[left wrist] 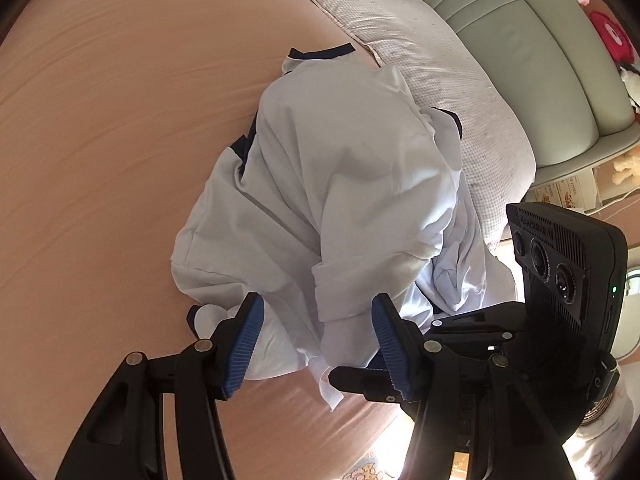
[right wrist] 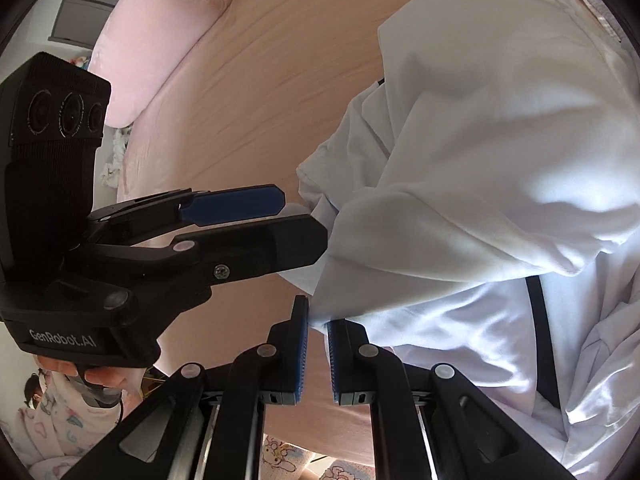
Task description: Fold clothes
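Under me lay a peach bed sheet, lightly creased. Along its far side ran a pale checked quilt, bunched against a padded sage-green headboard. Red and pink soft toys sat beyond the headboard. From my other side I saw a pink pillow at the bed's edge, a grey cabinet behind it.
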Motion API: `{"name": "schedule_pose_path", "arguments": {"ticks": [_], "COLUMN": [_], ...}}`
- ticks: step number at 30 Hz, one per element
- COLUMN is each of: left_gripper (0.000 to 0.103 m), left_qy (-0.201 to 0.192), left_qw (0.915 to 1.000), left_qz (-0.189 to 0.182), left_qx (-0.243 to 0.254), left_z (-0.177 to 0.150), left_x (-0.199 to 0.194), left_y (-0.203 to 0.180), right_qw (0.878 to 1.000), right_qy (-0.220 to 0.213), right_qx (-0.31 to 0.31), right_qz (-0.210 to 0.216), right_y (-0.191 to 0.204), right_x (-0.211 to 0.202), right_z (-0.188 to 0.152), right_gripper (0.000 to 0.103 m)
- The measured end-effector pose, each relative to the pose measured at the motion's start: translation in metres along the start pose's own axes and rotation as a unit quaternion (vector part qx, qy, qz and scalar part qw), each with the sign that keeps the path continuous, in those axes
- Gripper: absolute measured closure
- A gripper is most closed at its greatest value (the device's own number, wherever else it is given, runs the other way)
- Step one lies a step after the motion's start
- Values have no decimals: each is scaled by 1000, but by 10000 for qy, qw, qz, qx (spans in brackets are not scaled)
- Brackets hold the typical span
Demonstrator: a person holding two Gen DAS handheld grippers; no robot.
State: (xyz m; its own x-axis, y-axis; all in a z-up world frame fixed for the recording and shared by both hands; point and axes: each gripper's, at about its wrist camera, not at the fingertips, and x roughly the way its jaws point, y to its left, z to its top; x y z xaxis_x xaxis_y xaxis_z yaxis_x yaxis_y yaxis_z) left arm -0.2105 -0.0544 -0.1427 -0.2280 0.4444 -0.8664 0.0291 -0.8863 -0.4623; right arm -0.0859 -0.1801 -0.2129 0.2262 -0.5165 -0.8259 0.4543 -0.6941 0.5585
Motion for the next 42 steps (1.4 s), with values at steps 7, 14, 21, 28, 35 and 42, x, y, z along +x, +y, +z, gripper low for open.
{"name": "schedule_pose_path", "arguments": {"ticks": [7, 14, 21, 28, 35, 42], "left_gripper": [50, 80, 85, 85, 85, 85], "left_qy": [131, 342, 546, 800, 710, 509], "left_qw": [9989, 9968, 9951, 9916, 9925, 9937], "left_qz": [181, 567, 763, 998, 966, 894], "left_qx": [416, 457, 311, 177, 233, 450], "left_z": [-1, -4, -9, -13, -22, -35], "left_x": [25, 46, 54, 64, 61, 54], "left_y": [-16, -15, -2, 9, 15, 18], "right_qw": [9999, 9979, 9940, 9774, 9604, 9541], "right_qy": [110, 380, 100, -938, -1228, -1354], "right_qx": [-54, 133, 831, 1743, 2422, 2630], "right_qz": [18, -505, -710, -740, -622, -468], "right_y": [5, -10, -48, -83, -114, -129], "right_x": [1, -5, -39, -84, -82, -73], "right_z": [-5, -3, 3, 16, 24, 34], "right_gripper": [95, 94, 66, 65, 65, 73]}}
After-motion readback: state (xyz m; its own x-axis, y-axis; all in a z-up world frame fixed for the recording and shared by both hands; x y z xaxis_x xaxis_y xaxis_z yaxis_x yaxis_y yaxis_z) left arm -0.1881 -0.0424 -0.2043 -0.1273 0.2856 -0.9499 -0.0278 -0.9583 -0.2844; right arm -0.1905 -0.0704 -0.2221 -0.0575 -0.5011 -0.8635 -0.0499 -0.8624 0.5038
